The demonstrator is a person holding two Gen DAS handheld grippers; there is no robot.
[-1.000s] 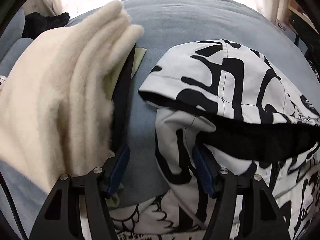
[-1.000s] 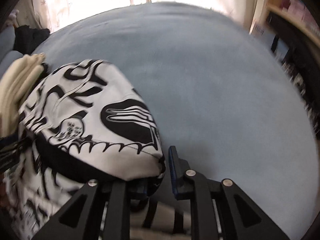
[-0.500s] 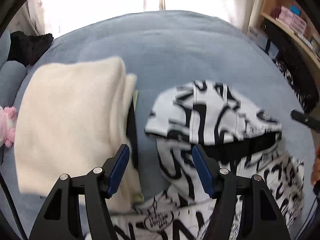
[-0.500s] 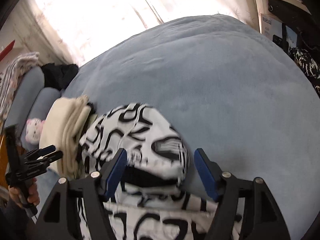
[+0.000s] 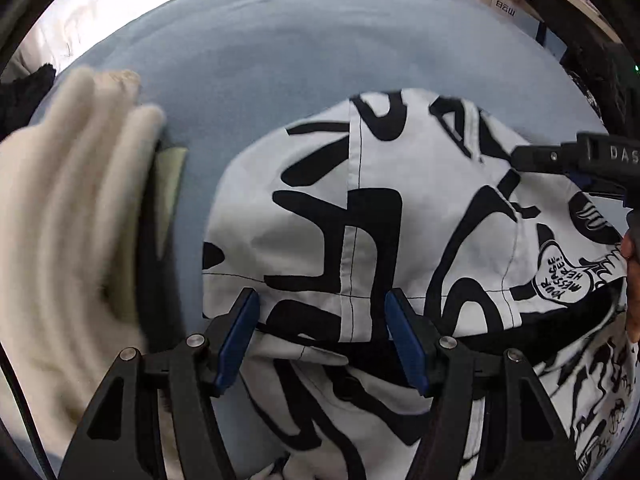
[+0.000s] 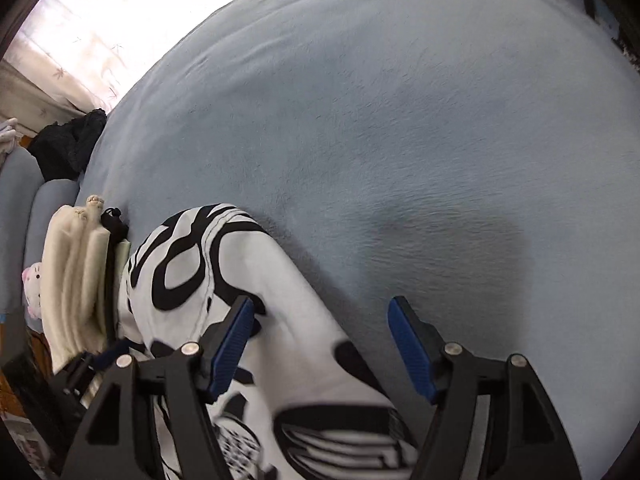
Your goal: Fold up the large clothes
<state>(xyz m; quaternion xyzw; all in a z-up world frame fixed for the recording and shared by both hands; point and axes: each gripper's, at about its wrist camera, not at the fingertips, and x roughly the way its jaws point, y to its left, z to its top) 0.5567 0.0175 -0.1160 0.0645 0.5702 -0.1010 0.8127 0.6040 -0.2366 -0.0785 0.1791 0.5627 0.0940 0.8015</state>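
Garment: a white hooded top with bold black print (image 5: 400, 216) lies on the blue bedcover (image 5: 304, 40), just in front of both claws; its hood part is laid over the body, with a dark lining showing at the hood's edge.
Fold so far: partly done, in my judgement; the hood looks turned down, but the lower body below it is still rumpled and loose.
Left to do: likely flatten the body, bring the sides in and fold it into a compact stack.
Left claw (image 5: 320, 336): jaws well apart, hovering over the hood's edge; the blue pads press on nothing, so it holds nothing.
Right claw (image 6: 320, 344): jaws well apart and empty; one finger over the printed cloth, the other over bare bedcover.
Finished pile: a cream fleecy folded item (image 5: 68, 232) sits just beside the top, with dark and pale green layers under it.
Further off: a dark heap (image 6: 68, 148) at the bed's far corner and a pink-and-white soft toy (image 6: 34, 284).
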